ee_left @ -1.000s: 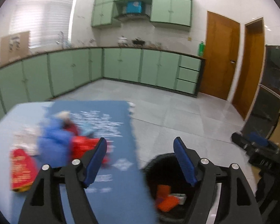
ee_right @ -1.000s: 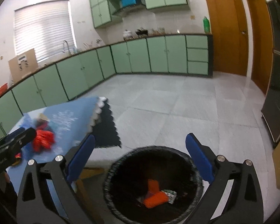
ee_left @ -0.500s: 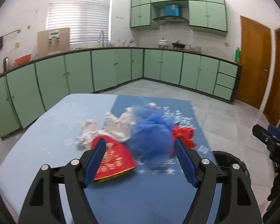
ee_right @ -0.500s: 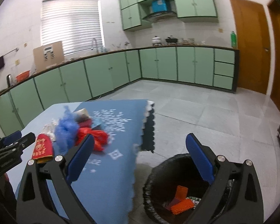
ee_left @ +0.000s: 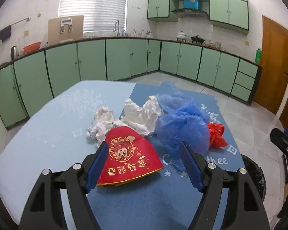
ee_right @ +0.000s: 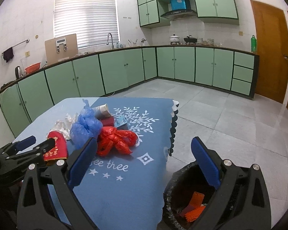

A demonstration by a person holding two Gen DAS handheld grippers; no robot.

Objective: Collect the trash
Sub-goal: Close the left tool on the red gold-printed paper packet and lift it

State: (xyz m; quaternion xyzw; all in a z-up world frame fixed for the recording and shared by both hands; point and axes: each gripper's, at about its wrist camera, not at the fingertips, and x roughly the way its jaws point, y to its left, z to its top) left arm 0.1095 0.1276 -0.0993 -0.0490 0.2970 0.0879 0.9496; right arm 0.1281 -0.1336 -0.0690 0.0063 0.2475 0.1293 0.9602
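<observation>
My left gripper [ee_left: 144, 147] is open low over the blue tablecloth [ee_left: 48, 134]. A flat red packet with gold print [ee_left: 128, 157] lies on the cloth between its fingers, and the pads do not press it. Behind the packet lie crumpled white paper [ee_left: 140, 115], a blue plastic bag [ee_left: 182, 126] and a red plastic bag [ee_left: 217, 134]. My right gripper [ee_right: 144, 142] is open with nothing in it, over the table's right edge. Below it stands the black-lined bin [ee_right: 172, 184] with orange scraps [ee_right: 195, 205] inside. The left gripper [ee_right: 44, 140] shows at the red packet [ee_right: 55, 149].
A paper cup [ee_right: 102, 109], a small blue box [ee_right: 121, 122] and a dark red box [ee_right: 107, 121] lie behind the bags. The tablecloth's scalloped edge [ee_right: 172, 130] hangs beside the bin. Green cabinets line the far walls across grey floor tiles.
Both views swung left, from the bin to the table. My left gripper came down towards the trash pile, and the red packet now lies between its fingers. Both jaws stayed wide.
</observation>
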